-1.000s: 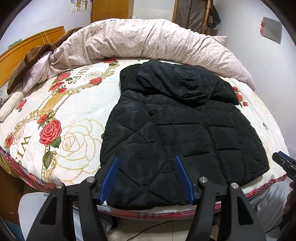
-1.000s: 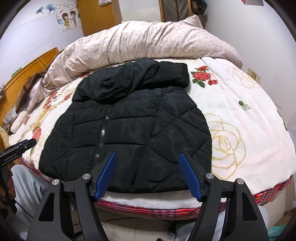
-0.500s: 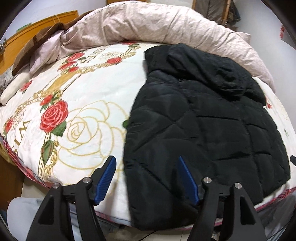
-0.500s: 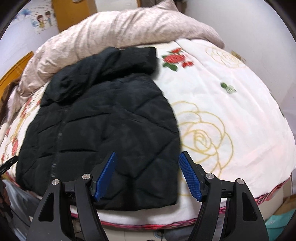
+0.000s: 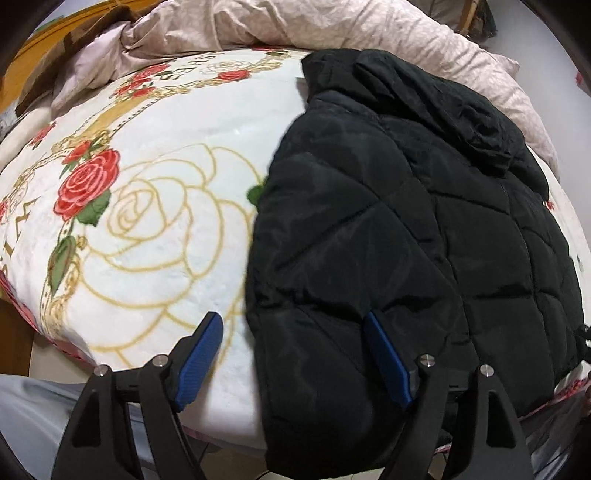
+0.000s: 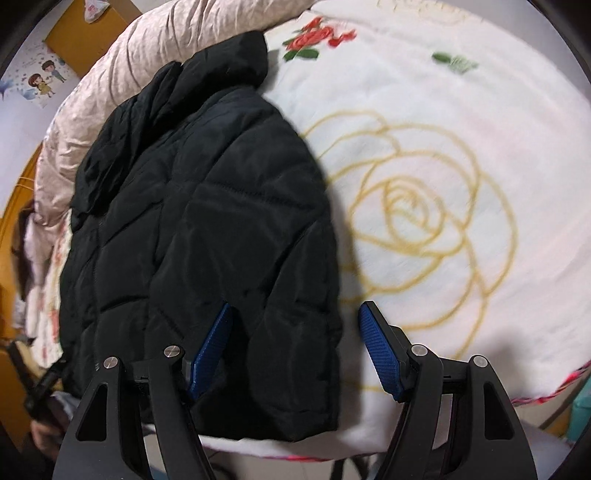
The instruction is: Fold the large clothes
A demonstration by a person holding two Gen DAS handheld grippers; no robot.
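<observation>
A black quilted hooded jacket (image 5: 406,229) lies flat on the rose-print bedspread (image 5: 155,206), hood toward the far side and hem at the near edge. My left gripper (image 5: 295,350) is open and straddles the jacket's left hem corner. In the right wrist view the same jacket (image 6: 207,229) fills the left half. My right gripper (image 6: 295,343) is open and straddles the jacket's right hem corner, over the bedspread (image 6: 443,184). Neither gripper holds fabric.
A rolled pinkish duvet (image 5: 332,26) lies across the far side of the bed behind the hood; it also shows in the right wrist view (image 6: 147,48). A wooden headboard (image 5: 22,48) stands at far left. The bed's near edge drops to the floor.
Both grippers have moved forward and outward to the jacket's two hem corners, the left one leftward and the right one rightward. Both stay open. The jacket has not moved.
</observation>
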